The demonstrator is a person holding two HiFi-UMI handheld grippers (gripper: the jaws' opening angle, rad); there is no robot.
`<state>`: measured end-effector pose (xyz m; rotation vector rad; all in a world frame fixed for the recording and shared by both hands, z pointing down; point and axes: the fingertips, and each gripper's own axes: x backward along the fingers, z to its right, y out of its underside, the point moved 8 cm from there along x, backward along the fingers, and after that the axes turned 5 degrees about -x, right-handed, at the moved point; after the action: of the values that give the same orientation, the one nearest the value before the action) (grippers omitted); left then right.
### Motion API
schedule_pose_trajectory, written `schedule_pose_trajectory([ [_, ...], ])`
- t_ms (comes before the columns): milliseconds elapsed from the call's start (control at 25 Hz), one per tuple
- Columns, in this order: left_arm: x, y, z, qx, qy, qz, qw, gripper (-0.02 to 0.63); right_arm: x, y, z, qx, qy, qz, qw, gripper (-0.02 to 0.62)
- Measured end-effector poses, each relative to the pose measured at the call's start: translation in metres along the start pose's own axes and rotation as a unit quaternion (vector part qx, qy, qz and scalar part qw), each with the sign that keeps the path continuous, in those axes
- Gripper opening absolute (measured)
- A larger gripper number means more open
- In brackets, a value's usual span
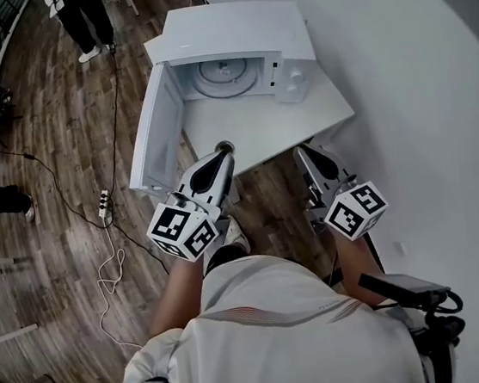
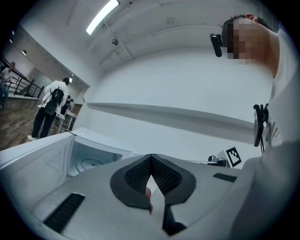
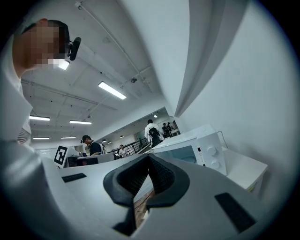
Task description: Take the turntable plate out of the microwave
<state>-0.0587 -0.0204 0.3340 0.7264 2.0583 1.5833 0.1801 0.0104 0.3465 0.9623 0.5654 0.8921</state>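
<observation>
Far left, wooden floor [image 1: 52,148]. A white power strip [image 1: 104,205] lay on it with a cable trailing off. A person [image 1: 84,19] stood at the top of the head view, beyond the table.

Microwave door [image 1: 158,131] stood swung wide open to the left. The microwave [image 1: 231,49] itself sat on a white table [image 1: 300,122], cavity facing me. The turntable plate [image 1: 224,75] lay flat inside on the cavity floor, not yet taken out. Nothing touched it.

My left claw [image 1: 225,148] was held level, its tip about at the table's near edge, pointed toward the open cavity and well apart from the plate. In the left gripper view its dark ribbed pads [image 2: 140,173] met at the tips: jaws together, nothing between them. The same view showed the open cavity and the plate at lower left.

My right claw [image 1: 301,150] was just beside the left, also near the table's front edge, well short of the microwave. In the right gripper view its pads [image 3: 161,176] were closed tip to tip, empty. The microwave's control knobs [image 3: 211,152] showed to the right of the jaws.

Right of everything, a plain white wall [image 1: 416,78].
</observation>
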Motion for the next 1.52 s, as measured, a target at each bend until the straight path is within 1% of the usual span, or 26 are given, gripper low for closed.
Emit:
schedule_pose_trajectory([
  [160,-0.015,-0.012,-0.025,-0.012,0.002,-0.002,0.9999,0.011,-0.033,-0.007,-0.002,0.005,0.006,-0.010,1.000,0.003],
  [280,-0.025,-0.016,-0.039,-0.009,-0.001,0.001,1.0000,0.011,-0.053,-0.011,-0.001,0.008,0.008,-0.011,1.000,0.003],
  [400,-0.036,-0.007,-0.045,-0.006,-0.006,-0.004,1.0000,0.011,-0.062,-0.008,0.003,0.015,0.020,-0.012,1.000,0.003],
  [480,-0.039,0.006,-0.042,-0.005,-0.002,-0.010,0.9999,0.011,-0.058,0.000,0.008,0.014,0.029,-0.009,0.999,0.003],
  [640,-0.032,0.025,-0.038,-0.001,0.004,-0.014,0.9999,0.011,-0.050,0.018,0.012,0.008,0.037,-0.012,0.999,0.003],
  [760,-0.029,0.023,-0.045,0.006,-0.011,-0.018,0.9998,0.011,-0.062,0.016,0.013,0.003,0.032,-0.022,0.999,0.003],
  [960,-0.033,0.025,-0.055,0.020,-0.051,-0.031,0.9980,0.011,-0.087,0.021,0.028,-0.016,0.004,-0.053,0.998,0.003],
  [1040,-0.035,0.029,-0.059,0.039,-0.074,-0.044,0.9955,0.011,-0.094,0.026,0.035,-0.033,-0.002,-0.069,0.997,0.003],
  [1120,-0.039,0.038,-0.064,0.071,-0.089,-0.055,0.9920,0.011,-0.101,0.036,0.045,-0.066,-0.003,-0.085,0.994,0.003],
  [1280,-0.052,0.057,-0.075,0.123,-0.080,-0.054,0.9877,0.011,-0.115,0.061,0.065,-0.149,0.000,-0.104,0.983,0.003],
  [1400,-0.057,0.071,-0.084,0.151,-0.088,-0.054,0.9832,0.011,-0.121,0.076,0.074,-0.191,0.006,-0.110,0.975,0.003],
  [1520,-0.051,0.090,-0.089,0.186,-0.092,-0.053,0.9768,0.011,-0.118,0.096,0.074,-0.225,0.018,-0.110,0.968,0.005],
])
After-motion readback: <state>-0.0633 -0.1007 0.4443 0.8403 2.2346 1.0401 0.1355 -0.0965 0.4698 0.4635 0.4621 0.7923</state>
